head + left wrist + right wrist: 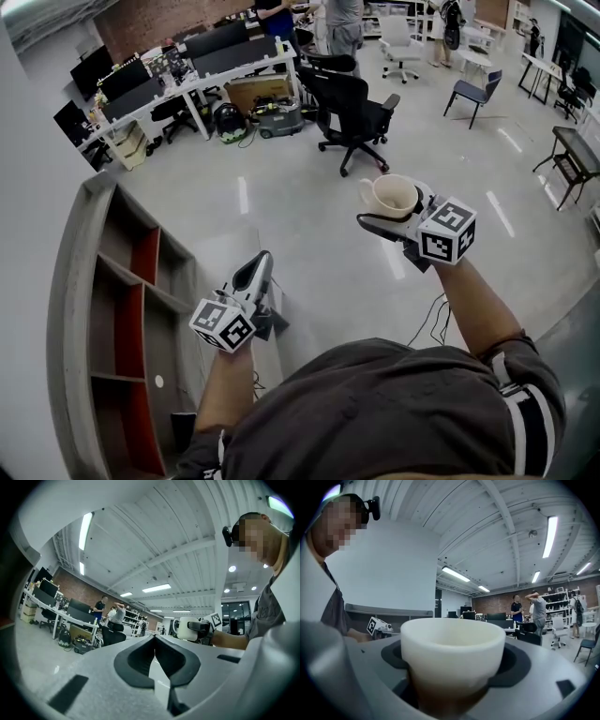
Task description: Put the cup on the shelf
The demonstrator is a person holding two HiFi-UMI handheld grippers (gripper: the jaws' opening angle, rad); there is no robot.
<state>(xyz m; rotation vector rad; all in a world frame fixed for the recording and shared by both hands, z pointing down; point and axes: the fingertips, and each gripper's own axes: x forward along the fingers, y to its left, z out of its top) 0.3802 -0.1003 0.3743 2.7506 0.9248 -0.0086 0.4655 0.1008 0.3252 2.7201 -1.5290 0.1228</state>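
In the head view, the right gripper (405,220) is clamping a cream ceramic cup (392,195) and carrying it in the air over the floor, out to the right of the person's body. The cup is sitting upright with its mouth open to the camera and its handle pointing left. The tall grey shelf with red back panels (103,309) is standing at the left edge of the scene, well apart from the cup, so the cup is facing a leftward trip across the body. The left gripper (260,264) is hanging nearer the shelf, but it is carrying nothing.

In the left gripper view, the two jaws are pressing together at their tips with nothing between them. Beyond them to the right, the cup is showing side-on in the other gripper, pale and smooth, with its handle on the left.

In the right gripper view, the cup is filling the gap between the dark pads. They are gripping its lower body while the thick, rounded rim is rising clear above them. The shelf's grey top edge (389,611) is running along the left background, so I judge the shelf to be lying left of this gripper's line.
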